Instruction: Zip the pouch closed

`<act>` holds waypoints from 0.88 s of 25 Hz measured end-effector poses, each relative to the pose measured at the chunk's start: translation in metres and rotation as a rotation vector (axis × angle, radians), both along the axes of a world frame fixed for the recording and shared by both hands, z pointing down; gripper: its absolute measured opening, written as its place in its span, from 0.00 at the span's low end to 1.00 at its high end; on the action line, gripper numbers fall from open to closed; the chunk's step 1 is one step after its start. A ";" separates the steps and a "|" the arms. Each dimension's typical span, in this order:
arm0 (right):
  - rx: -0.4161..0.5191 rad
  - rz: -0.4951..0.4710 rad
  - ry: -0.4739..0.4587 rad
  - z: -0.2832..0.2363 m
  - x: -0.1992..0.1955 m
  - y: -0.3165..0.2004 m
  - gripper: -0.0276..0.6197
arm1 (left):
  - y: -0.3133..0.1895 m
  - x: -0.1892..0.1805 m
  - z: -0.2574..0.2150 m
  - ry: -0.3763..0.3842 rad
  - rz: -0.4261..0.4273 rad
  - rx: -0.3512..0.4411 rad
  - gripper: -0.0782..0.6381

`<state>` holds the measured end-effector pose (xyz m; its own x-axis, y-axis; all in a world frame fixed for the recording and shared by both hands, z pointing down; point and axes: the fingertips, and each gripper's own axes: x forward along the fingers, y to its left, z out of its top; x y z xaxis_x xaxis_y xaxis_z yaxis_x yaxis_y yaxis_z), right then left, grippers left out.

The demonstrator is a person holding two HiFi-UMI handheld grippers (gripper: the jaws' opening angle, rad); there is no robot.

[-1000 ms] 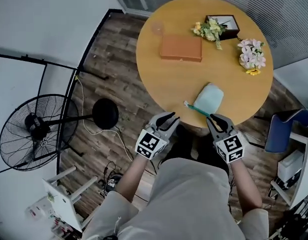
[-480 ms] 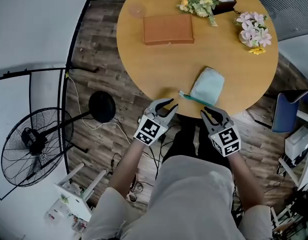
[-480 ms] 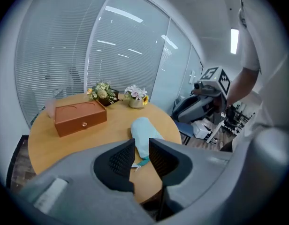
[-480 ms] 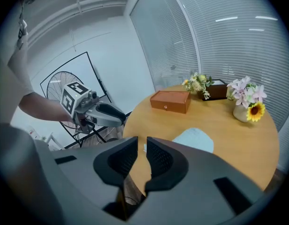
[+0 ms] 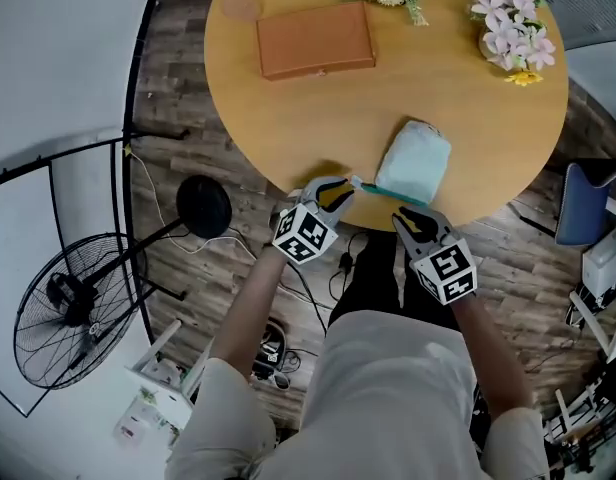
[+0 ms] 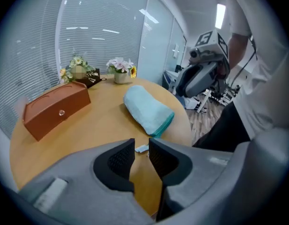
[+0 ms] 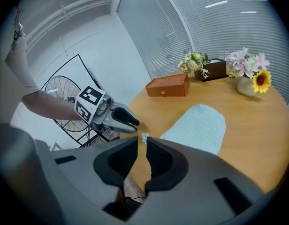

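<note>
Closest in, the left gripper is seen with its jaws only a slit apart. Nothing is caught in the slit, and bare table shows through it. Same deal for the right gripper: a narrow gap, nothing pinched.

A small pale tab is picked up lying flat on the wood just past the fingertips. It shows in both gripper views, but in the head view it's barely a speck. The head view gives the layout instead. The light teal pouch is parked near the table's near edge, and its darker teal edge is stretched between the two sets of fingertips. The left tips are placed just beside the tab end and the right tips just beside the other end. Whether anything is actually touched can't be told.

Only in the right gripper view is the left gripper seen side-on, with a fan behind it.

Farther back, a brown box is set well apart from the pouch, and flowers are lined up at the far rim.
</note>
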<state>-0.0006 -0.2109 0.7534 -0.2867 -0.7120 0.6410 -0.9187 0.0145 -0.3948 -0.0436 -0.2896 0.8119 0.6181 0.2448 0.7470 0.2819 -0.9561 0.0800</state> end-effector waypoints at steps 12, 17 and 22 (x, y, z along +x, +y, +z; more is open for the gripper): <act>-0.019 0.000 -0.046 0.023 -0.009 -0.004 0.14 | 0.009 0.005 0.049 -0.104 0.325 0.132 0.27; -0.028 0.012 -0.050 0.031 -0.010 -0.005 0.14 | 0.019 0.005 0.057 -0.117 0.438 0.154 0.20; -0.041 0.016 -0.053 0.037 -0.012 -0.002 0.14 | 0.027 0.008 0.058 -0.120 0.449 0.111 0.15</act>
<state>-0.0124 -0.2129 0.7901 -0.3102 -0.6904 0.6536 -0.8963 -0.0169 -0.4432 -0.0359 -0.2625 0.8698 0.3775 0.3823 0.8434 0.6640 -0.7466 0.0413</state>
